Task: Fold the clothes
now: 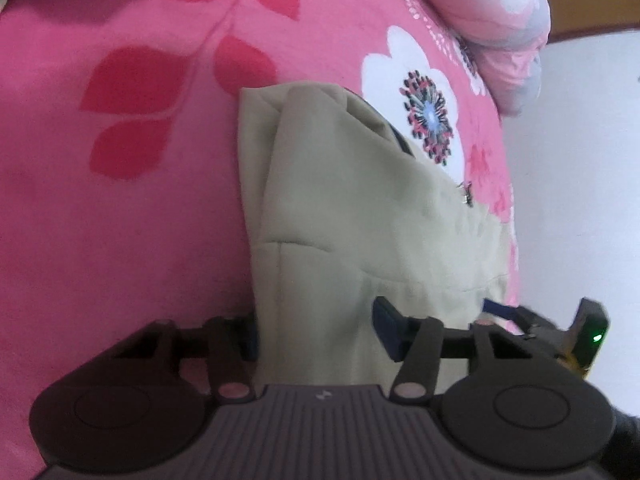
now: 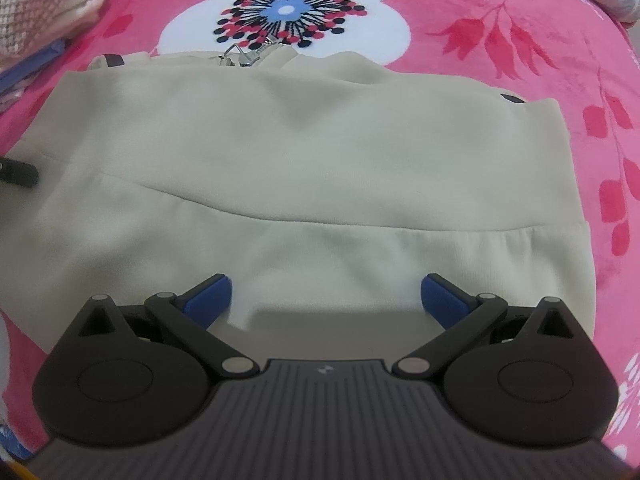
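A pale green garment (image 1: 360,216) lies folded on a pink floral bedspread (image 1: 120,208). In the left wrist view my left gripper (image 1: 316,332) is open, its blue pads (image 1: 390,330) either side of the garment's near edge. In the right wrist view the garment (image 2: 300,152) lies flat and wide, with a metal clip (image 2: 240,54) at its far edge. My right gripper (image 2: 326,298) is open, its blue pads (image 2: 208,300) spread over the garment's near hem. The right gripper's finger (image 1: 500,308) shows at the right of the left wrist view.
A pink quilt (image 1: 480,12) is bunched at the bed's far right corner. A white wall or floor (image 1: 580,200) lies beyond the bed's right edge. A checked fabric pile (image 2: 44,4) sits at the far left. A dark object (image 2: 18,174) pokes in at the left edge.
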`<state>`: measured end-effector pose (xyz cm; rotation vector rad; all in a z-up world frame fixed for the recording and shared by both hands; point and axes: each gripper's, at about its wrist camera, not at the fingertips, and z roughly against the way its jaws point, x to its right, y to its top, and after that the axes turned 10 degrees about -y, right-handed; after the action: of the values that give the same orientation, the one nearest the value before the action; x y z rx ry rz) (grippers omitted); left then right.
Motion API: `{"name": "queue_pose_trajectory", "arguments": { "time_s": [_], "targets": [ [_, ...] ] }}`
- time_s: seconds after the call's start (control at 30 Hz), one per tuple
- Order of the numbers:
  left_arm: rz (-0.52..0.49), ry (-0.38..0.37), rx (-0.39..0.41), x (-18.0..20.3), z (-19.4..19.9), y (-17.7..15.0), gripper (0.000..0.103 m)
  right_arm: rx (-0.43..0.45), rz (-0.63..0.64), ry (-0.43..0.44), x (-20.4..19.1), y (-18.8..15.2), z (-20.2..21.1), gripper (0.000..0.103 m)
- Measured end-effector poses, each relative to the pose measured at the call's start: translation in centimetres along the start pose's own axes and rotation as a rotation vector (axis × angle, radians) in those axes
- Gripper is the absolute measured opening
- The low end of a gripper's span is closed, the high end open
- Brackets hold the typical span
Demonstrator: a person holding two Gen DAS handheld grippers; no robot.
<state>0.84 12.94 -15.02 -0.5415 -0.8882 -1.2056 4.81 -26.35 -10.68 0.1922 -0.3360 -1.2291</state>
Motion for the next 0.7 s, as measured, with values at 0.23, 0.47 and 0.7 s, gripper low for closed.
{"name": "queue_pose_trajectory", "arguments": {
  "time_s": [0.23,0.47,0.7],
  "targets": [
    [-0.036,-0.018,-0.055,0.2,-0.9,-0.2,0.066,0.004,-0.014,-0.015,-0.2,0.0,0.1,0.102],
    [-0.05,0.067,0.0,1.6,-2.3,-0.7,0.044,0.028,-0.016,-0.016,-0.2,-0.3,0.1,0.102],
    [0.0,0.088,0.056,4.6,-1.1,-1.4,0.018,0.056,-0.014,-0.013,-0.2,-0.6,0.1,0.102]
  ]
}}
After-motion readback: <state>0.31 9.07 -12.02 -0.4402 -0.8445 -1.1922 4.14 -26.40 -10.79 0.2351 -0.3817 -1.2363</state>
